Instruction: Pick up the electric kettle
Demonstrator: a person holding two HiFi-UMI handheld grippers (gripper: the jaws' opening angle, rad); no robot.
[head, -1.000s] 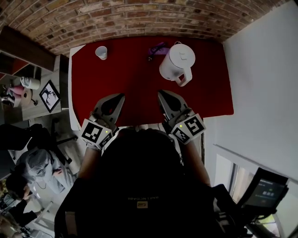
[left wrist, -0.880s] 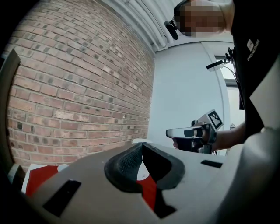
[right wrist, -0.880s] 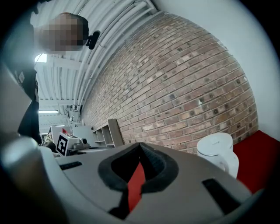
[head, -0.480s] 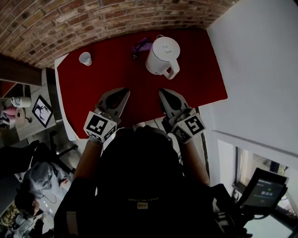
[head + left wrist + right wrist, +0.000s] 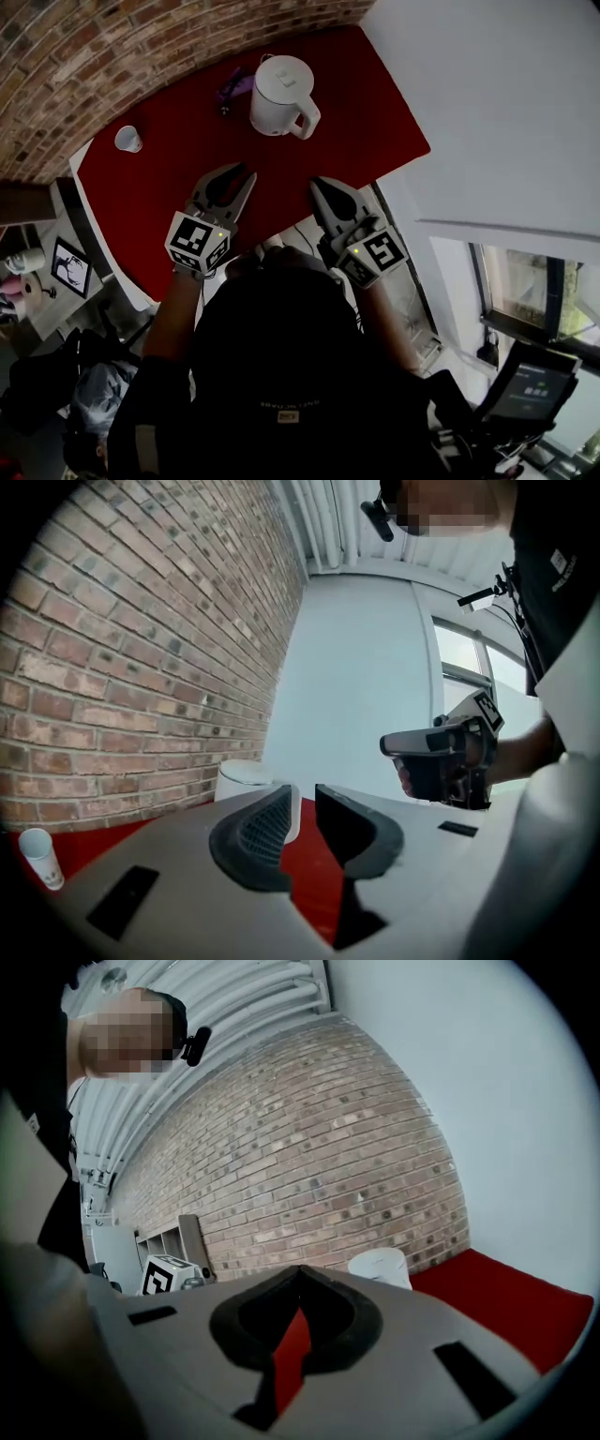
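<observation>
The white electric kettle [image 5: 281,94] stands upright on the red table [image 5: 178,187], far side, its handle towards me. My left gripper [image 5: 246,175] hovers over the table short of the kettle; its jaws have just been opening and stand slightly apart with nothing between them. In the left gripper view the kettle [image 5: 246,778] shows just past the left gripper [image 5: 302,803]. My right gripper [image 5: 312,185] is at the table's near edge, shut and empty. In the right gripper view the kettle [image 5: 380,1267] lies beyond the touching tips of the right gripper [image 5: 300,1269].
A small white cup [image 5: 128,139] stands at the table's far left, and a purple item [image 5: 234,86] lies left of the kettle. A brick wall [image 5: 94,56] backs the table; a white wall [image 5: 487,112] borders its right side.
The head view has swung, so the table now sits tilted and further left. Both grippers have shifted towards the kettle, and the left jaws have parted.
</observation>
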